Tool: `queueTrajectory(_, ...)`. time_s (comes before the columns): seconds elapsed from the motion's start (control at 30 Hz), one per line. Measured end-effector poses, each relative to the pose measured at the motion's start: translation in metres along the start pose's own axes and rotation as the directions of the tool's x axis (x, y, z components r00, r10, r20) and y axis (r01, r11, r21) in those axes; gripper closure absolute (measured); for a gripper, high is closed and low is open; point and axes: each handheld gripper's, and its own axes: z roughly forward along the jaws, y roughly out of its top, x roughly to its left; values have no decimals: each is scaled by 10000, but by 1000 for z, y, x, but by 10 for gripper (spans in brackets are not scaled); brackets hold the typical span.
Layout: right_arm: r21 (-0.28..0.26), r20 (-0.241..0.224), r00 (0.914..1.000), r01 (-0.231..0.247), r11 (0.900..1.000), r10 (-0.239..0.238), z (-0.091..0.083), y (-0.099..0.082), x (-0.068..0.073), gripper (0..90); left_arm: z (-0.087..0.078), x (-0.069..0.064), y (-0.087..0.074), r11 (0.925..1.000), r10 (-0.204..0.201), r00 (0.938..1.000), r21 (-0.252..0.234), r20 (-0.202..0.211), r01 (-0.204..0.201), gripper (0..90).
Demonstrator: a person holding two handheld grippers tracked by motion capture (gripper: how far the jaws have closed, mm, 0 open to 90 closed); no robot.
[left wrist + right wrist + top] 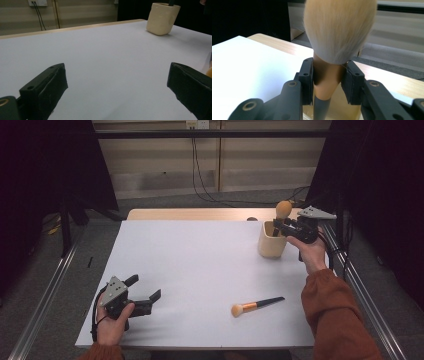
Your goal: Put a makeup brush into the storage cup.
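Note:
A makeup brush with a fluffy tan head (283, 209) stands upright, its dark handle reaching down into a cream cup (271, 242) at the table's far right. My right gripper (281, 225) is shut on the brush just below the head; in the right gripper view both pads press the orange ferrule of the brush (339, 30), with the right gripper (328, 80) level. A second brush (256, 306) with an orange head and black handle lies flat near the front edge. My left gripper (146, 287) rests open on the table at the near left, its jaws wide apart around bare tabletop (115, 82).
The white table (200, 265) has a wooden strip along its far edge. The cup (162, 18) stands far ahead of the left gripper. Metal rails run along both sides of the table, and cables hang at the back wall.

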Motion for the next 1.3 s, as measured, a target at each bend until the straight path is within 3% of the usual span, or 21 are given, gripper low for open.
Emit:
queueTrajectory(0.23, 199, 11, 9995, -305, 9993, 305, 4, -9, -2, 644, 1, 0, 0, 9999, 80, 9999, 67, 62, -80, 26)
queueTrajectory(0.4, 65, -20, 9990, -452, 9990, 452, 3, -11, -3, 613, 1, 0, 0, 9999, 86, 9999, 76, 63, -87, 26)
queueTrajectory(0.8, 139, 20, 9971, -764, 9970, 764, 1, -17, -1, 318, 1, 0, 0, 10000, 21, 10000, 38, 85, -21, 26)
queueTrajectory(1.07, -122, 88, 9980, -631, 9979, 632, -5, -22, 4, 96, 0, 0, 0, 10000, 4, 10000, 15, 74, -4, 25)
queueTrajectory(1.17, -218, -31, 9968, -799, 9966, 798, -9, -22, 6, 49, 0, 0, 0, 10000, -2, 10000, 3, 38, 2, 25)
queueTrajectory(1.3, -339, -173, 9981, -604, 9976, 598, -19, -24, 9, 16, 0, 0, 0, 10000, 3, 10000, 9, 17, -3, 27)
